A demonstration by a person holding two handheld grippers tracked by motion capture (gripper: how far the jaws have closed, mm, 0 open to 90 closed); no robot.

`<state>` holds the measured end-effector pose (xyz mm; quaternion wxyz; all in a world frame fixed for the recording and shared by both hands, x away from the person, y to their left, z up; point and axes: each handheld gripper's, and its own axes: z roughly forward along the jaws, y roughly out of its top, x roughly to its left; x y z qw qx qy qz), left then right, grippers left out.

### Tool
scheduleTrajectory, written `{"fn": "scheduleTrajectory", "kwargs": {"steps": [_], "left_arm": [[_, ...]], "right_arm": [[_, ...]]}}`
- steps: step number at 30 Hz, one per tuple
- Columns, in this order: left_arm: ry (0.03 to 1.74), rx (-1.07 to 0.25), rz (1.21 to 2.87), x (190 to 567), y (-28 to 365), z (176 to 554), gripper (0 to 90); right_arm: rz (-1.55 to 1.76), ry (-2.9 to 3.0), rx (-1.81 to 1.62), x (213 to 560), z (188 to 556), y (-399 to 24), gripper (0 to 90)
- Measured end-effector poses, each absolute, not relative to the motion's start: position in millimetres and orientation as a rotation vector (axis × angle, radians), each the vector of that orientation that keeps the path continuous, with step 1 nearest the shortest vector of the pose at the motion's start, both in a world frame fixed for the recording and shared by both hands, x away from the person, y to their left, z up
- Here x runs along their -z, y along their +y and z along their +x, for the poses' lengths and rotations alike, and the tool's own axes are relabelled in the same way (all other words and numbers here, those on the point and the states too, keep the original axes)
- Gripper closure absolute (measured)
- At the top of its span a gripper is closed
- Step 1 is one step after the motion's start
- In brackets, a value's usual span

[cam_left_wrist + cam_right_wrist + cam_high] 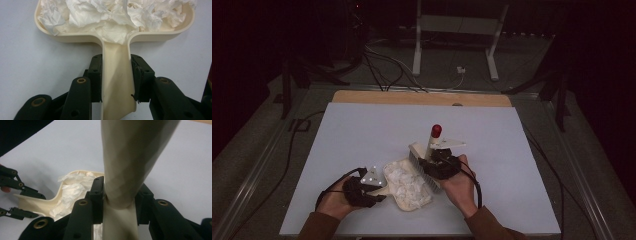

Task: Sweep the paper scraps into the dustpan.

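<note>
A cream dustpan (411, 204) heaped with crumpled white paper (404, 181) lies on the near part of the white board (362, 130). My left gripper (379, 186) is shut on the dustpan's handle (116, 75), its pads (96, 77) pressed against both sides; the paper (112, 15) fills the pan (75, 37) ahead. My right gripper (432, 162) is shut on a cream brush handle (127, 165) with a red knob (436, 130) on top. The brush head (418, 156) rests at the pan's right edge. The right gripper view also takes in the dustpan (37, 203), the paper (72, 192) and my left gripper (15, 192).
The board lies on a wooden tabletop (422, 97) whose far edge shows behind it. Beyond, on the dark floor, are cables (382, 65) and the white legs of a frame (417, 45). Bare board stretches to the left, right and back of the pan.
</note>
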<state>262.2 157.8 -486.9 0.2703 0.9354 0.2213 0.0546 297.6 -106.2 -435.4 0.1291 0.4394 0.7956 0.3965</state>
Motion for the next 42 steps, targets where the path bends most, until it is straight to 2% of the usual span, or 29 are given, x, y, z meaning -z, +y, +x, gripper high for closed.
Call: {"fn": "scheduleTrajectory", "kwargs": {"steps": [10,21,28,42], "left_arm": [[0.595,-0.147,2.521,487,158,262,66.3],[0.597,-0.143,2.52,488,158,263,66.3],[0.591,-0.147,2.522,487,155,263,66.3],[0.592,-0.144,2.495,489,155,262,66.4]], "right_arm": [[1.312,2.263,-1.12,438,305,-116,66.4],[1.31,2.257,-0.999,456,307,-118,66.4],[1.265,2.318,-1.032,457,290,-101,66.2],[1.218,2.379,-1.073,449,286,-78,66.4]]}}
